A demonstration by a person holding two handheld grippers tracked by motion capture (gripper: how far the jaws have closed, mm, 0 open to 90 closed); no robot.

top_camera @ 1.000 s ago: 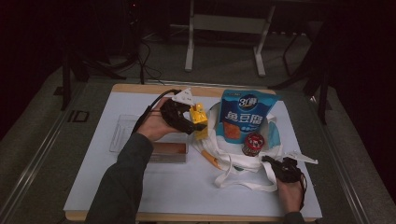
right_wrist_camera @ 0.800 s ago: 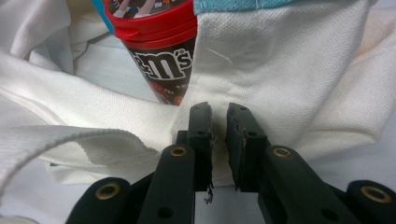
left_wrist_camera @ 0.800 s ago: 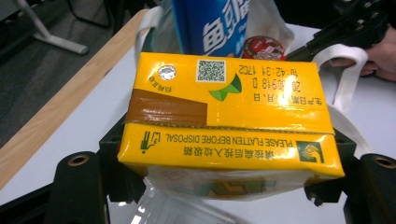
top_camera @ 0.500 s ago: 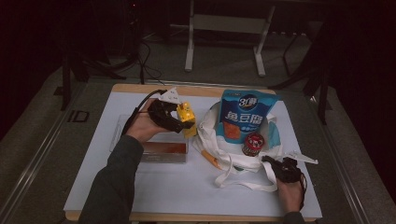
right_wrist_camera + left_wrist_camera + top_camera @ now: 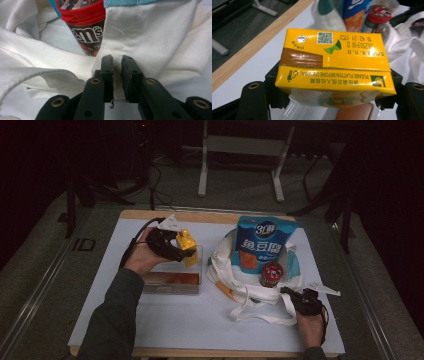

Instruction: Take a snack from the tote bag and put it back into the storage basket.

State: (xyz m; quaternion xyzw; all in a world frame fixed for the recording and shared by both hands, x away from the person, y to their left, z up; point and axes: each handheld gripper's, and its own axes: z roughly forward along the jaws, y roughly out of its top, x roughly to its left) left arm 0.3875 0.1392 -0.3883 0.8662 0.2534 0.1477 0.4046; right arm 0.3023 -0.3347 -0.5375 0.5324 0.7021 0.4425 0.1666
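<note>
My left gripper [image 5: 176,246] is shut on a yellow drink carton [image 5: 188,243], gripped across its width with the printed top facing the camera [image 5: 332,62]. In the high view the carton hangs over the right end of a clear plastic box [image 5: 170,281]; its clear wall [image 5: 312,112] shows just under the carton. A white tote bag [image 5: 235,280] lies to the right, holding a blue snack pouch [image 5: 262,245] and a red-capped M&M's tube [image 5: 271,274]. My right gripper [image 5: 117,65] is shut on the bag's white fabric [image 5: 160,40] just below the tube [image 5: 86,32], at the bag's near right corner [image 5: 300,300].
The white mat [image 5: 150,330] covers a wooden table whose far edge [image 5: 200,216] runs behind the box. An orange stick-like item [image 5: 225,291] lies at the bag's left side. The bag's loose handles [image 5: 260,316] trail toward the front. Metal stand legs [image 5: 202,165] stand beyond the table.
My left gripper has carried the yellow carton leftward, away from the bag, and slightly lower over the clear box. The right gripper and the bag have stayed put.
</note>
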